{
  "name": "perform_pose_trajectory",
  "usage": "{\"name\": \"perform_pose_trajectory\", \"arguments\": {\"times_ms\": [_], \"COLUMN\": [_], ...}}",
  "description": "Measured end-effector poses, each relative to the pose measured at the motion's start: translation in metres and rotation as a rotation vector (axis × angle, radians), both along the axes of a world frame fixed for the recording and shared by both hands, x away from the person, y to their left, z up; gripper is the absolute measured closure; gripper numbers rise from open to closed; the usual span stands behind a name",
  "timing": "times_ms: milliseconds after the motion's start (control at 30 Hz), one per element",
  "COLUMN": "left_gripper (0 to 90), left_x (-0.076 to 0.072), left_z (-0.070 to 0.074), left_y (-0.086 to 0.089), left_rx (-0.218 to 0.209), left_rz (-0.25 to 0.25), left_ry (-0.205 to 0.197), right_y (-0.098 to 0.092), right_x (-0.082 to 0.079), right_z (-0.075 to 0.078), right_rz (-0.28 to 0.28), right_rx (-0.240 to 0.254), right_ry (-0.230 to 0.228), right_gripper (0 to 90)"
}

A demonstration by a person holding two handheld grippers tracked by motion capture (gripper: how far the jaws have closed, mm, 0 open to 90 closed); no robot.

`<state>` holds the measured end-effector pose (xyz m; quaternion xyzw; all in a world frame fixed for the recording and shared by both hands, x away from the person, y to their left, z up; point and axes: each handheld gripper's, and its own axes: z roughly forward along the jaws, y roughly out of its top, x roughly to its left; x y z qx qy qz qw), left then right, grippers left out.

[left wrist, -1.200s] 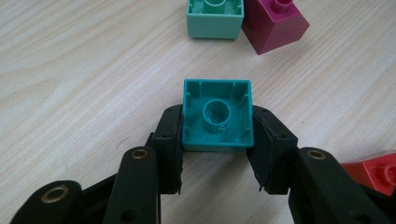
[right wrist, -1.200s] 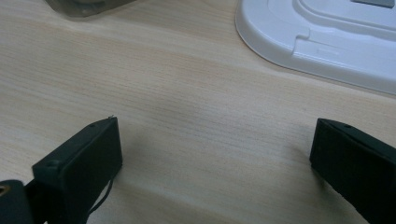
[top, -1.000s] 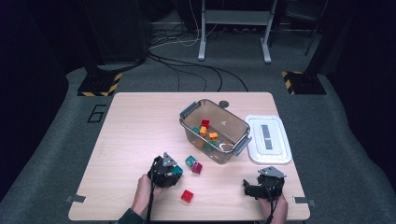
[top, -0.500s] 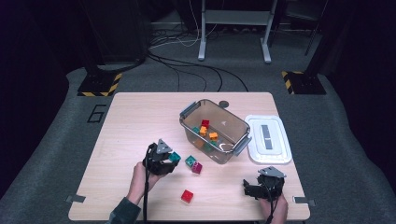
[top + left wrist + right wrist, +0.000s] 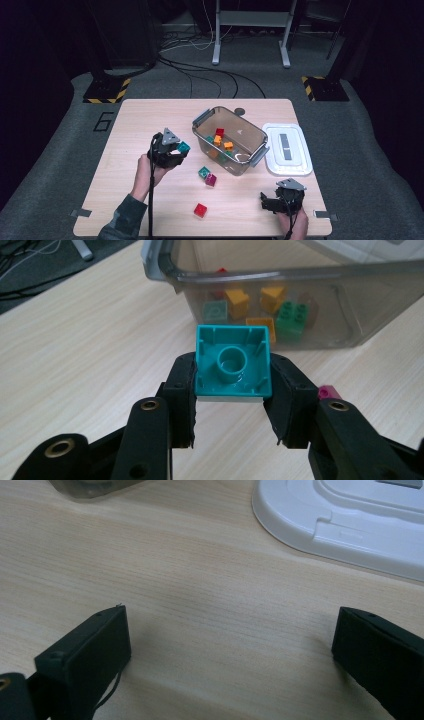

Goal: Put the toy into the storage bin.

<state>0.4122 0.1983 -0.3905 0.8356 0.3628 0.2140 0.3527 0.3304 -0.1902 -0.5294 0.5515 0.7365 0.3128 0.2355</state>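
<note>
left claw (image 5: 231,405) clamped on the teal square plastic brick (image 5: 232,361), hollow underside toward the camera.
right claw (image 5: 227,645) spread wide with nothing in it, low over the light wooden table (image 5: 175,580). brick is off the table, just short of the clear plastic bin (image 5: 300,280) holding other bricks.

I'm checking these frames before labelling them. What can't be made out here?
- Teal brick: left gripper view shows its hollow underside; its studded top faces away.
- Bricks in the clear bin: the tinted wall blurs them, and the count is uncertain.
- Magenta brick: mostly hidden behind the left gripper in that view.
- White lid: cut off by the right gripper view's top and right edges.
</note>
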Motion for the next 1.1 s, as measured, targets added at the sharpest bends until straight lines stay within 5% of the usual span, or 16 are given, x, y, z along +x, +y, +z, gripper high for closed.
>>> {"name": "perform_pose_trajectory", "arguments": {"times_ms": [633,1100], "left_gripper": [58.4,58.4], "left_x": [0.034,0.069], "left_z": [0.043,0.054], "left_y": [-0.013,-0.032], "left_rx": [0.011,0.023], "left_rz": [-0.006,-0.016], "left_ry": [-0.059,-0.053], "right_y": [0.0,0.0], "right_x": [0.0,0.0], "right_z": [0.0,0.0], "right_rz": [0.0,0.0], "right_rx": [0.0,0.0], "right_ry": [0.0,0.0], "right_gripper": [1.2,1.2]}}
